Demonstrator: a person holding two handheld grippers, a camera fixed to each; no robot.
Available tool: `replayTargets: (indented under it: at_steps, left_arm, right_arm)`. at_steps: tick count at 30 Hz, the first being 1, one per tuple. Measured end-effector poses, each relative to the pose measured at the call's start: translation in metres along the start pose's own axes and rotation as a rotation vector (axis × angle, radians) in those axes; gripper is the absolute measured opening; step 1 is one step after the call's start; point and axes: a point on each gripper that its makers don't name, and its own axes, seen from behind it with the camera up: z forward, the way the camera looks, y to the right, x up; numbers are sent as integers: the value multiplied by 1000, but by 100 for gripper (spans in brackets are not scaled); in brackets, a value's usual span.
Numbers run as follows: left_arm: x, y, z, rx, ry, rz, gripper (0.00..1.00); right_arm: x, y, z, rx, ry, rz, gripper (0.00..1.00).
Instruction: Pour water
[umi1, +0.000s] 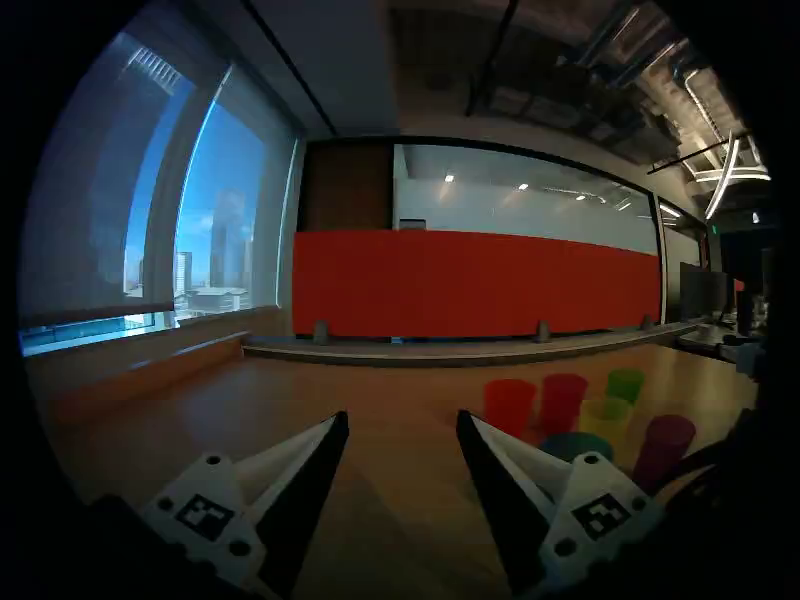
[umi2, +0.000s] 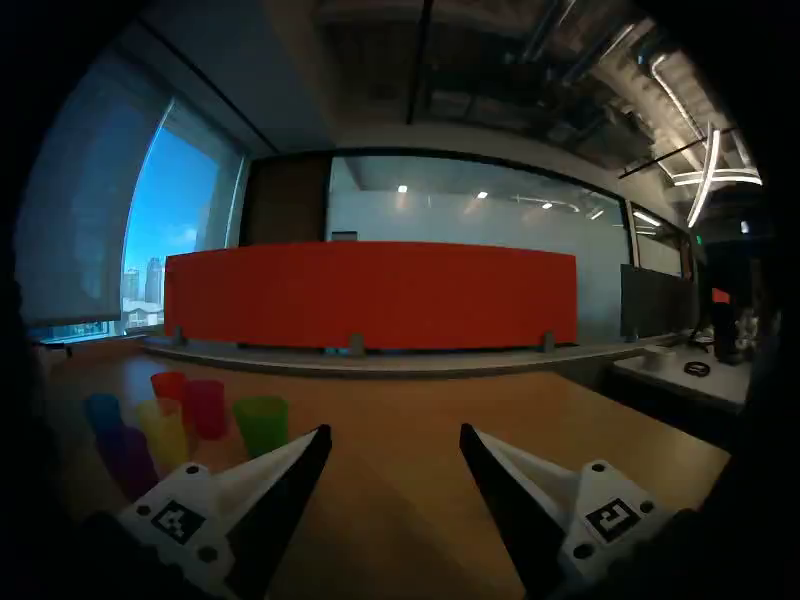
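Several coloured plastic cups stand in a cluster on the wooden table. In the left gripper view they sit to the right: an orange-red cup (umi1: 509, 406), a red cup (umi1: 562, 402), a green cup (umi1: 625, 384), a yellow cup (umi1: 604, 421), a teal cup (umi1: 575, 446) and a magenta cup (umi1: 664, 447). My left gripper (umi1: 400, 430) is open, empty, just left of them. In the right gripper view the cluster is at the left: a green cup (umi2: 261, 424), a red cup (umi2: 207, 408), a yellow cup (umi2: 165, 432). My right gripper (umi2: 394, 442) is open, empty, right of the cups.
The wooden table (umi1: 400, 395) runs back to a red divider panel (umi1: 470, 285) on a grey ledge. Large windows (umi1: 210, 230) stand on the left. A neighbouring desk (umi2: 690, 375) with dark objects and monitors lies to the right.
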Motion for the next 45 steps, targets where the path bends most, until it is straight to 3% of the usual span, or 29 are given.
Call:
replayTargets:
  at_steps: [7, 17, 23, 29, 35, 45]
  left_arm:
    - [31, -4, -2, -13, 1, -26, 79]
    - [93, 1, 7, -81, -27, -65, 80]
    - [131, 5, 13, -109, -47, -45, 80]
    - [175, 8, 18, -128, -23, -31, 80]
    - [200, 13, 20, -152, -36, -12, 80]
    - [226, 39, 15, -272, -29, -11, 80]
  right_arm:
    - [21, 2, 0, 18, -8, 0, 99]
    - [84, 2, 8, 60, -50, 14, 99]
    - [133, -6, 12, 95, -43, 36, 99]
    - [172, -12, 14, 126, -40, 54, 99]
    - [188, -19, 15, 154, -44, 49, 99]
    - [188, -26, 15, 221, -55, 57, 99]
